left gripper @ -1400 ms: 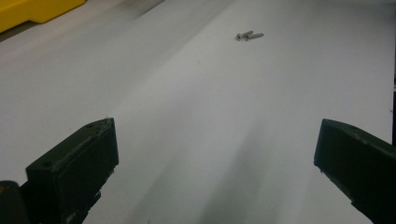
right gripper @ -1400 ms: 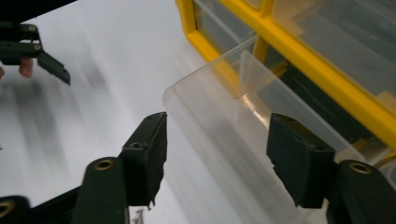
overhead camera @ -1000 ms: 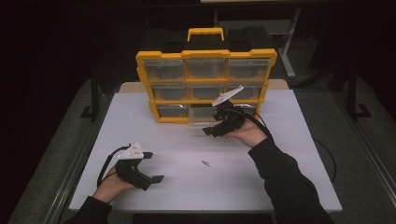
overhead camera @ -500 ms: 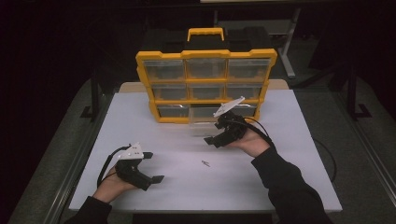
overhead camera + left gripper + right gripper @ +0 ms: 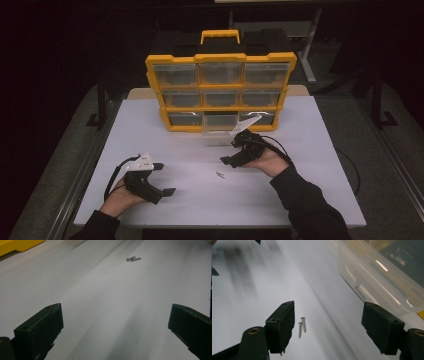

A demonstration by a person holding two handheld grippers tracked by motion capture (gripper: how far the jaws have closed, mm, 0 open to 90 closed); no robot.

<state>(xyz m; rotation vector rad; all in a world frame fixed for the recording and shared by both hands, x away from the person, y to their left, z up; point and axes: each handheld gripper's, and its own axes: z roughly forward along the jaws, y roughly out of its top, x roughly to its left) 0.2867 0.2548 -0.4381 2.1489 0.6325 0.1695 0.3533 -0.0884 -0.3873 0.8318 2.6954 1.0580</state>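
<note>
The right tongs (image 5: 328, 327) stand spread and empty, low over the white bench (image 5: 310, 200), with two small screws (image 5: 301, 327) lying just inside their left jaw. The screws lie side by side, touching or nearly so, flat on the bench; in the right gripper view their long axes run up and away from the camera, heads at the far end as far as I can tell. This looks like the approach to a pick-up: the next move calls for shifting the tongs sideways to centre the screws, then lowering and closing. A pulled-out clear drawer (image 5: 377, 282) sits just beyond, at the foot of the yellow organiser (image 5: 220, 92). The left tongs (image 5: 162, 178) rest spread and empty near the bench's front-left, well apart from the screws.
</note>
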